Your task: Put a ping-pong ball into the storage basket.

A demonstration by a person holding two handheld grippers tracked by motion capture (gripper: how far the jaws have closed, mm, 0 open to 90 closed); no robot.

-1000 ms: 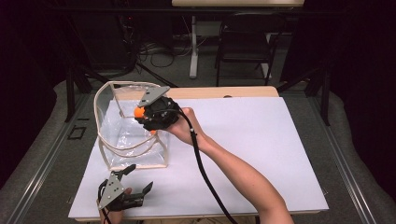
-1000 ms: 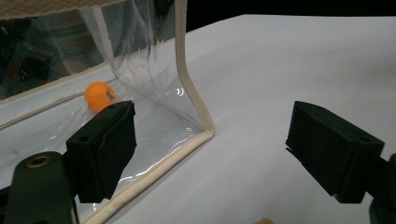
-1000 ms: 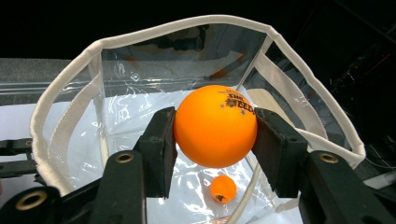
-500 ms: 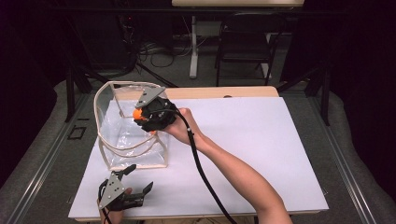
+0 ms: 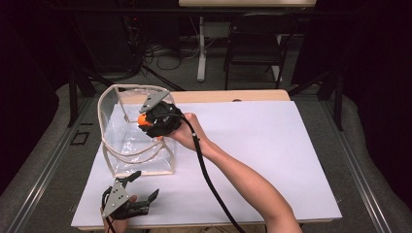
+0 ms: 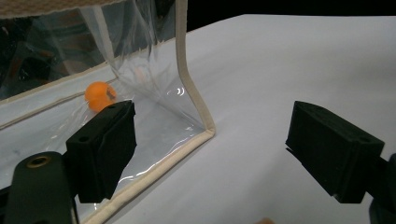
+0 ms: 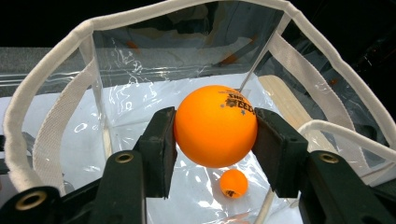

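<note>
White tabletop (image 5: 272, 145) — right tool (image 7: 215, 140) clenched on orange ball (image 7: 215, 126) over clear bag (image 7: 56, 116), left tool (image 6: 210, 154) agape.

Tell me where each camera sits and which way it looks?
High view: sits above the table's near side, looking forward and down at the clear bag; both forearms and grippers show.
Left gripper view: rides the left gripper, looking between open jaws at the bag's corner.
Right gripper view: rides the right gripper, looking down into the bag; its jaws grip an orange ball.
Shared: both gripper views show a second orange ball on the bag's floor.
</note>
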